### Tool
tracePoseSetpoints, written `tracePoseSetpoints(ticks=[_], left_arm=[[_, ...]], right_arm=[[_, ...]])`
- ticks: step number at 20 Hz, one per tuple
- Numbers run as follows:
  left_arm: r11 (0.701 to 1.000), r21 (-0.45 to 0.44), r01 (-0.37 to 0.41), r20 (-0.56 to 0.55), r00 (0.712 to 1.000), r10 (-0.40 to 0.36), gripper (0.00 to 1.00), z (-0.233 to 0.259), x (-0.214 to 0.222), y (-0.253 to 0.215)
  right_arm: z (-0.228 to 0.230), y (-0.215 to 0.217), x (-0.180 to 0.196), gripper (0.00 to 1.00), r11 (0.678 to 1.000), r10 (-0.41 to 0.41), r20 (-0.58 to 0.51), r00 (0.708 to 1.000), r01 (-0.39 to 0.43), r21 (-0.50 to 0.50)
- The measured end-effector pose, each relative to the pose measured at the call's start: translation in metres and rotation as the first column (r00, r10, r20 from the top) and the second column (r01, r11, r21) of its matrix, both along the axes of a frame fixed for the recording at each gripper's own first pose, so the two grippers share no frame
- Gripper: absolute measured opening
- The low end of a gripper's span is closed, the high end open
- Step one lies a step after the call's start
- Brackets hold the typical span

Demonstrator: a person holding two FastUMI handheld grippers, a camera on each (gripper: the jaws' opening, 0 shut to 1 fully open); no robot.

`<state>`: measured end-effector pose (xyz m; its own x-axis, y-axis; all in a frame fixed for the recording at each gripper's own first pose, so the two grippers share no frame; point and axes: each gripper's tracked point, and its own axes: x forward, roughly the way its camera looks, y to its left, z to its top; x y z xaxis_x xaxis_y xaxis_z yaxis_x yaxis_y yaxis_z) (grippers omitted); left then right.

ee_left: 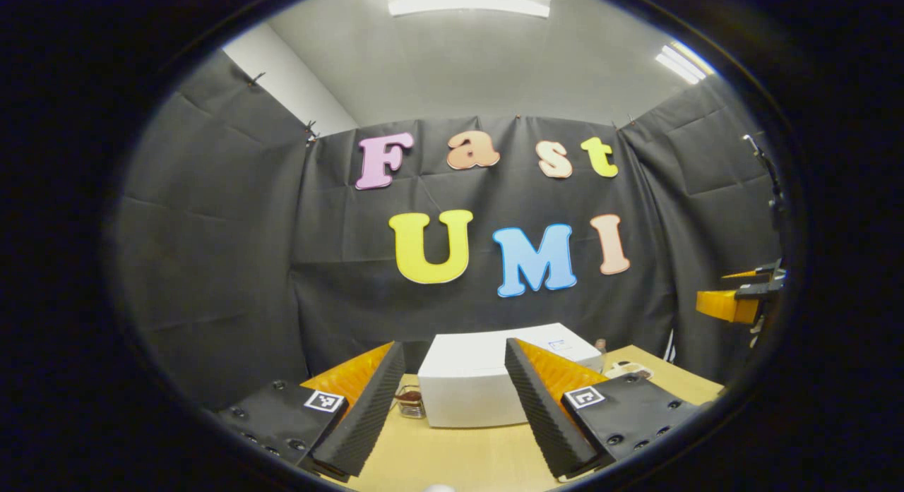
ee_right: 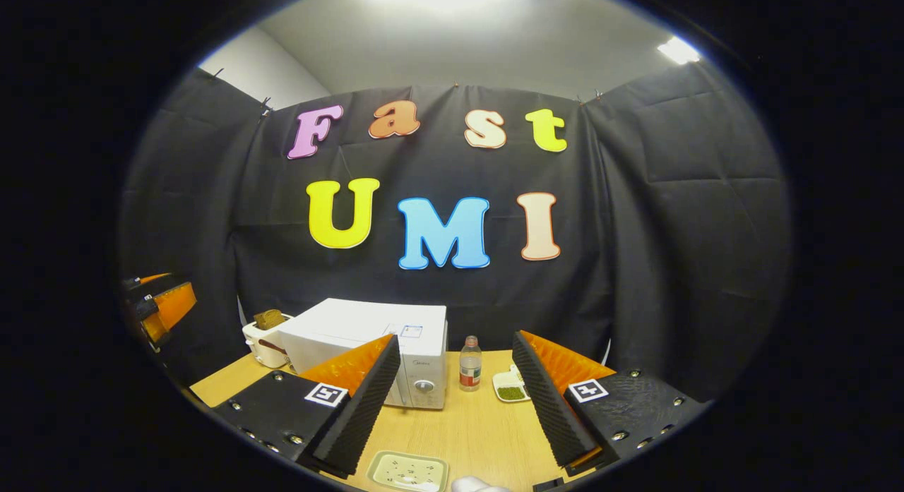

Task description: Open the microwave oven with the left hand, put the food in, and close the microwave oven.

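Note:
The white microwave (ee_right: 367, 337) stands on the wooden table (ee_right: 466, 435) with its door closed and a dial (ee_right: 424, 385) on its front right. In the left gripper view the microwave (ee_left: 466, 393) shows a plain white face straight ahead. My left gripper (ee_left: 453, 347) is open and holds nothing, some way short of it. My right gripper (ee_right: 455, 338) is open and holds nothing too. A small white dish of green food (ee_right: 510, 391) lies right of the microwave. A pale tray (ee_right: 409, 472) with dark specks lies just below my right fingers.
A small bottle (ee_right: 470, 365) stands between the microwave and the dish. A white toaster with bread (ee_right: 265, 340) sits behind the microwave's left. A small glass holder (ee_left: 409, 400) stands at the microwave's left. The other gripper (ee_left: 741, 298) hovers far right.

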<state>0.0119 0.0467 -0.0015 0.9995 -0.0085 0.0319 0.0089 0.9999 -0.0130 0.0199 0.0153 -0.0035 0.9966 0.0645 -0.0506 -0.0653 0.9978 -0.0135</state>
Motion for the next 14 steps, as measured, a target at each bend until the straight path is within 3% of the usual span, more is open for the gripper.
tracePoseSetpoints(ticks=[14], left_arm=[[1.0,-0.022,0.021,0.008,1.0,-0.02,0.99,0.005,0.006,-0.011]], right_arm=[[0.014,0.013,0.005,0.98,1.0,0.019,0.006,1.0,-0.019,0.021]])
